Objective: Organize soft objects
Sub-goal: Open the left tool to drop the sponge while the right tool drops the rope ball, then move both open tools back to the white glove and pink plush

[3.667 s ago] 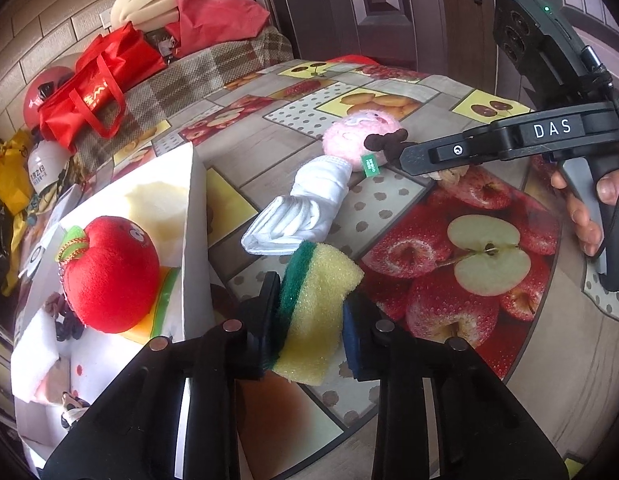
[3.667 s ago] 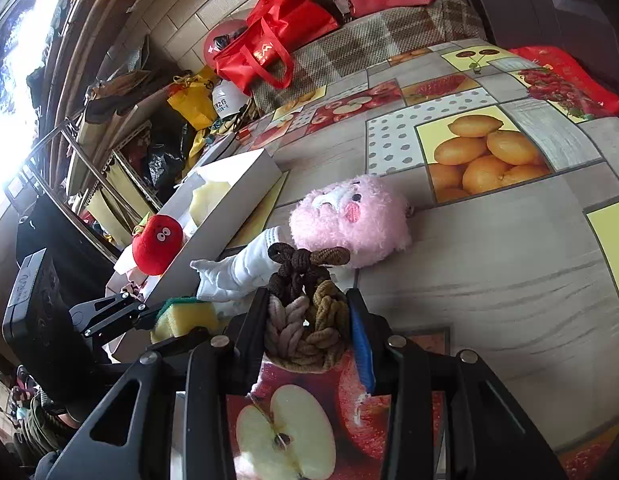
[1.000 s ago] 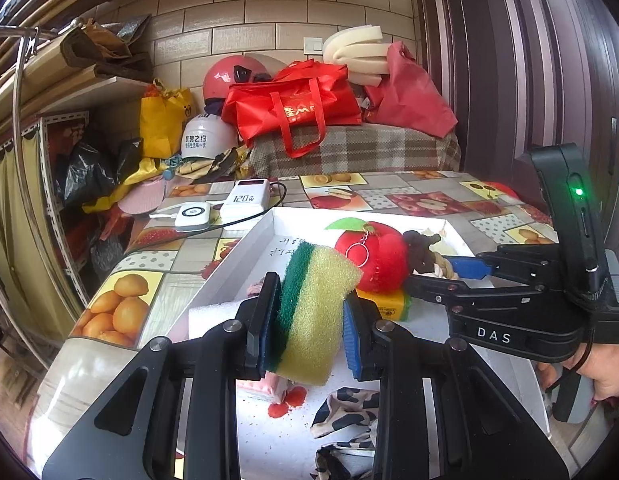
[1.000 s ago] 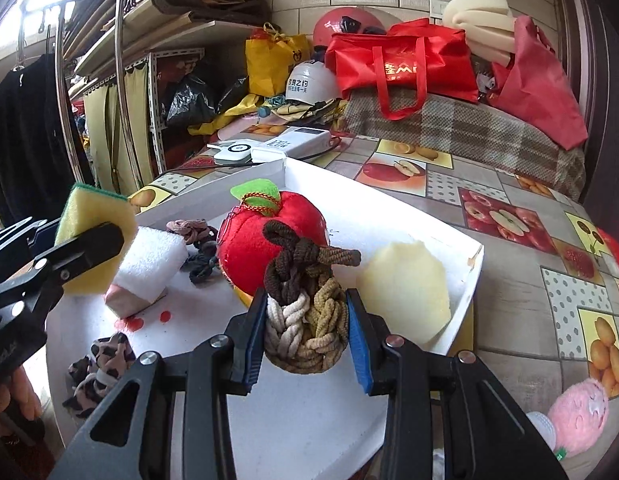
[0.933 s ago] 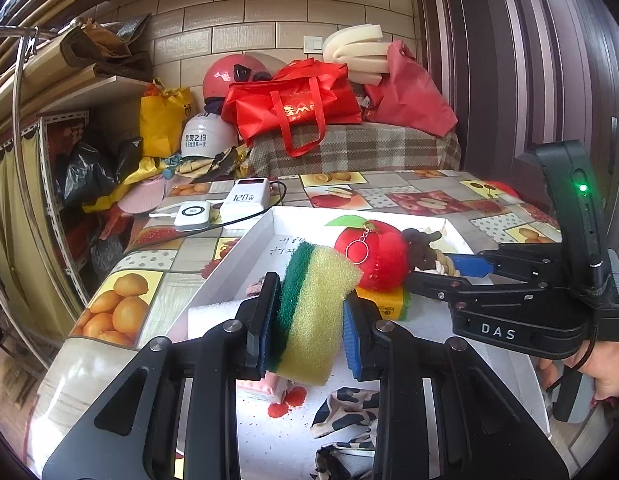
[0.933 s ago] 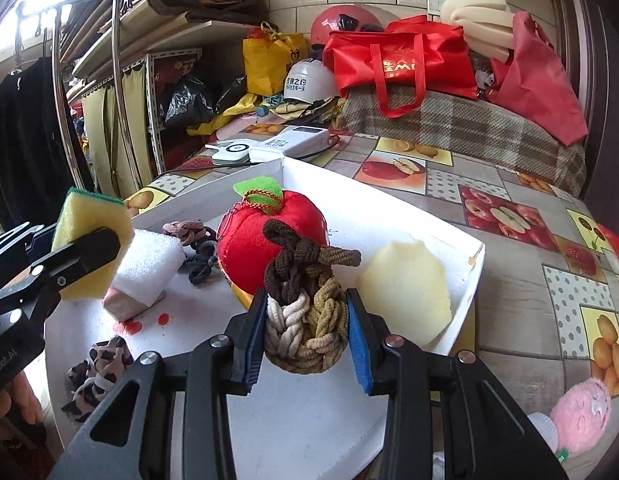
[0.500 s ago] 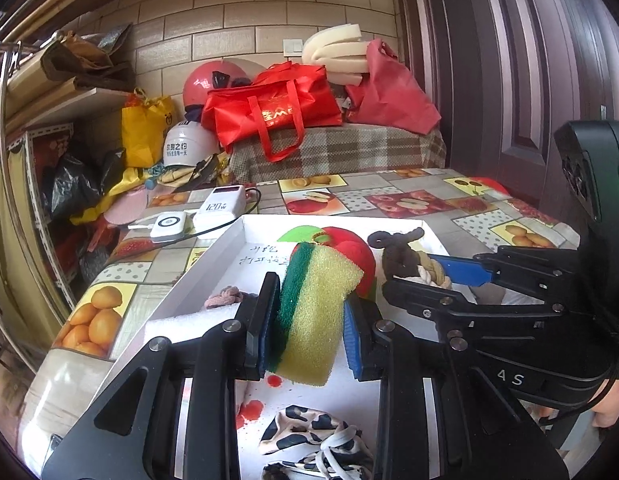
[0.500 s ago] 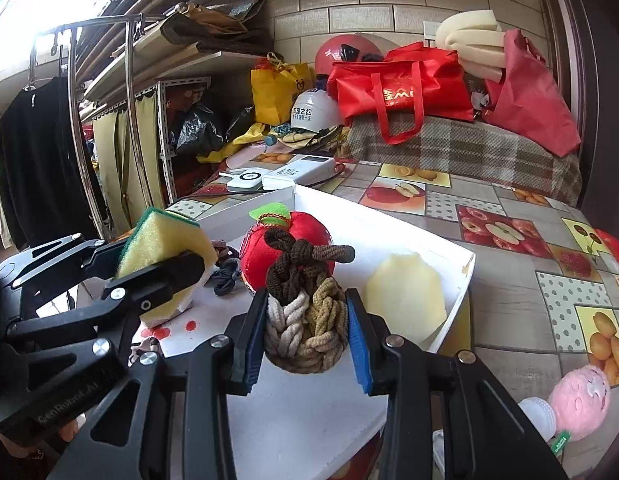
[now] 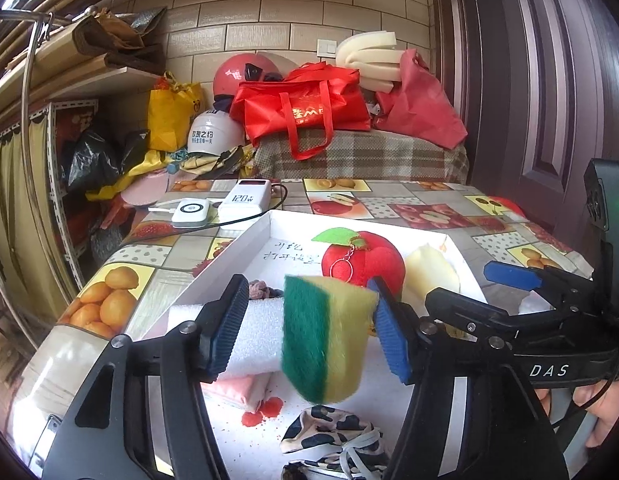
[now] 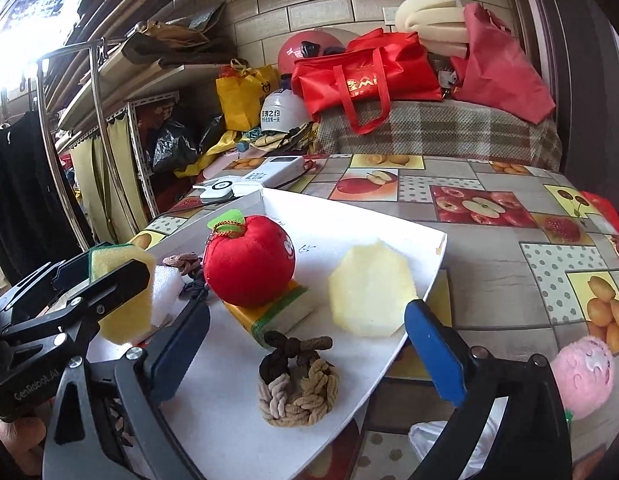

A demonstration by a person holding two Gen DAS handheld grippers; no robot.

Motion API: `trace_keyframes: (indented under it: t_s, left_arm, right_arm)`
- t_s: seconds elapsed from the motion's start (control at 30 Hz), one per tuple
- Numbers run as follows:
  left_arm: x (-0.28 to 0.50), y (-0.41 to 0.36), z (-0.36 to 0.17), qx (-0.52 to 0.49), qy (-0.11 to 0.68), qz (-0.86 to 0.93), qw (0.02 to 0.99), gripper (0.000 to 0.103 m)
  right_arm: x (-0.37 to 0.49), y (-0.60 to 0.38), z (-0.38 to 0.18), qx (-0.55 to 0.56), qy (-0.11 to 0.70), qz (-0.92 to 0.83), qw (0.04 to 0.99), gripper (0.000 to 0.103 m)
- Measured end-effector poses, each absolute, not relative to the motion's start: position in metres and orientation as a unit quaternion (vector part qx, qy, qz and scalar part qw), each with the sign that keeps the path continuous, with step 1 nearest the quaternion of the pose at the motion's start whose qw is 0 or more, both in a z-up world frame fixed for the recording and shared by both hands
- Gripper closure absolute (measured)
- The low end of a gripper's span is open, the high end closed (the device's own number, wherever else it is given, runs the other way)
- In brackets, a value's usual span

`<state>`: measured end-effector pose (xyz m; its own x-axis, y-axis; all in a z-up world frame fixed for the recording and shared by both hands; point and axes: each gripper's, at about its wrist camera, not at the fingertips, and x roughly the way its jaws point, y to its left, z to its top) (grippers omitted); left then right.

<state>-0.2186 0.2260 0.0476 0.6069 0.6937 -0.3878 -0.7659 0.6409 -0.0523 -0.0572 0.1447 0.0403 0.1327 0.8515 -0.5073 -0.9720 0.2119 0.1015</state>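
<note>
Right gripper [image 10: 305, 344] first: its jaws have just been opening and now stand wide, and the braided ring [image 10: 297, 386] lies on the tray [image 10: 389, 216] floor between them, touched by neither pad (a clean release, by the look of it). Over to the left gripper [image 9: 305, 330]: its jaws have just been opening too, and the sponge [image 9: 327, 334] sits between them with a clear gap to the left pad, its yellow corner just at the right pad; whether it is resting there or already dropping I cannot tell. It hangs over the near part of the tray, above the white foam block [image 9: 249, 330] and the leopard-print cloth [image 9: 329, 436]. Why here? The tray reads as the collecting spot, so both grippers point down into it side by side and let go together. The count inside: one red plush apple [image 10: 249, 264] perched on a yellow-and-green block [image 10: 269, 314] at mid-tray, one pale foam disc [image 10: 371, 294] to the right near the rim, one white foam block on the left, one braided ring at the near edge, a dark hair tie or two [image 10: 185, 264] behind the foam (the tangle is too small to split), one leopard cloth nearest. Still outside, on the table at the near right: one pink plush [image 10: 581, 376], with something white [image 10: 441, 444] beside it, likely next.
</note>
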Motion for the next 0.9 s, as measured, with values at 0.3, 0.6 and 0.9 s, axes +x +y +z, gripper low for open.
trace_keyframes:
  t_s: [0.3, 0.6, 0.9]
  left_arm:
    - [-0.219, 0.226, 0.047, -0.107, 0.169, 0.411, 0.889, 0.039]
    - [-0.232, 0.223, 0.051, -0.106, 0.144, 0.457, 0.871, 0.009]
    - [-0.239, 0.209, 0.052, -0.087, 0.122, 0.503, 0.851, 0.0]
  right_arm:
    - [-0.06, 0.139, 0.043, -0.121, 0.222, 0.612, 0.75, 0.005]
    - [-0.059, 0.132, 0.046, -0.105, 0.206, 0.612, 0.756, 0.0]
    - [-0.071, 0.109, 0.054, -0.08, 0.151, 0.614, 0.77, 0.0]
